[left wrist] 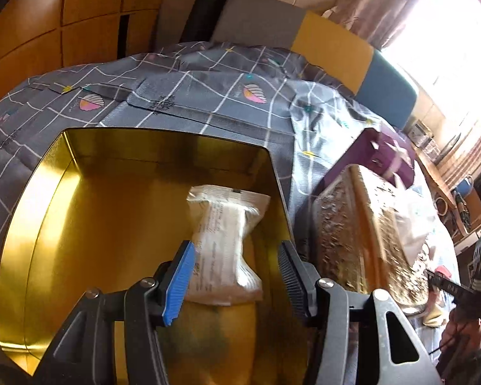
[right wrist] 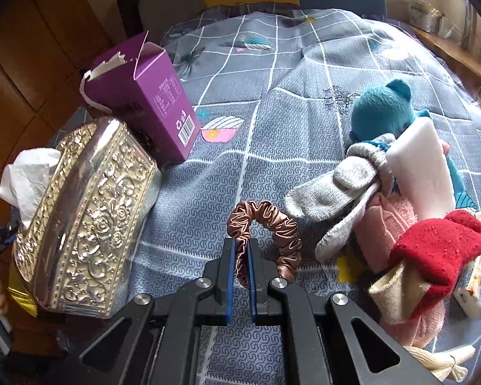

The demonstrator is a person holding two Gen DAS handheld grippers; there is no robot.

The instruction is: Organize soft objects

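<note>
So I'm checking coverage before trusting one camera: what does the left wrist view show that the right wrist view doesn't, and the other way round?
Only the left wrist view shows the inside of the gold tin, with a white packet lying in it between the open left gripper.

Only the right wrist view shows the right gripper shut on a brown scrunchie, and the pile of soft items with the red sock.

Both show the embossed tissue box, the purple carton and the grey bedspread.

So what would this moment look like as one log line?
left gripper: open over packet in gold tin | right gripper: shut on scrunchie
</note>
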